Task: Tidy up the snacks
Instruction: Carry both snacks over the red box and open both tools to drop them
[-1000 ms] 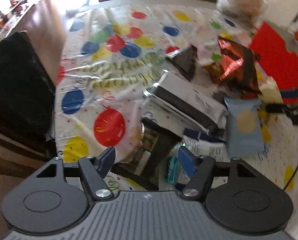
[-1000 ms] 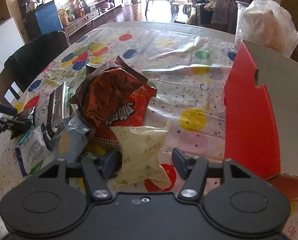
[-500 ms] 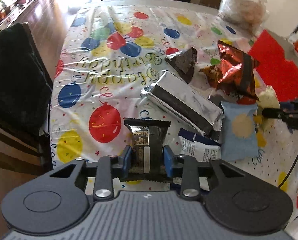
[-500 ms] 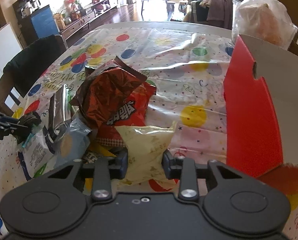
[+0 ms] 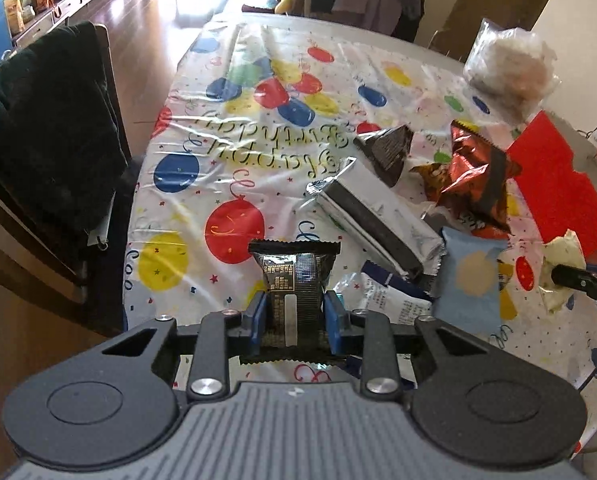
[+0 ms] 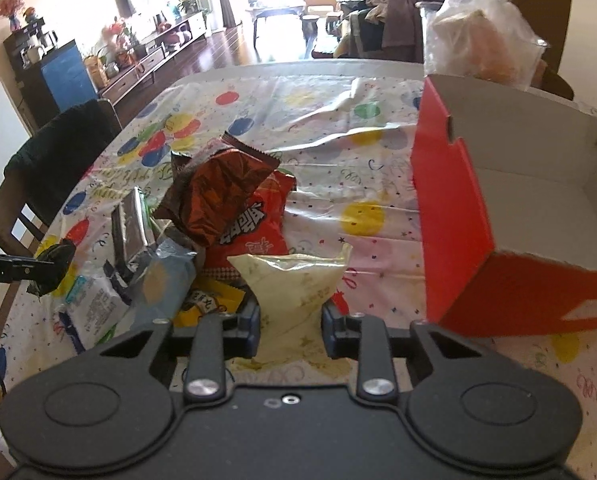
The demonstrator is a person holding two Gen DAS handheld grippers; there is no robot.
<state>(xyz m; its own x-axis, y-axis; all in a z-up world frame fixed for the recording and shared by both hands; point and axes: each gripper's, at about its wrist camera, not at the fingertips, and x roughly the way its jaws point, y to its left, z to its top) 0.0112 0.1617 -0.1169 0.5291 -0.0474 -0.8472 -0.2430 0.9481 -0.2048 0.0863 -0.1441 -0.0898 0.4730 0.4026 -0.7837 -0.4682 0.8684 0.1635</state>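
Observation:
My left gripper pinches a black snack packet between its blue pads, its jaws still closing, and holds it a little above the balloon tablecloth. My right gripper squeezes a pale yellow packet the same way, jaws still closing, just left of the open red box. Between the two lies the snack pile: a red-brown foil bag, an orange-red bag, a silver pack, a light blue packet and a white packet.
A chair draped in dark cloth stands at the table's left edge. A clear plastic bag sits behind the red box. A dark triangular packet lies beyond the silver pack. The box's white inside holds nothing visible.
Both grippers went from open to closed on their packets. The black packet and the yellow packet have each come up slightly off the tablecloth with the hands.

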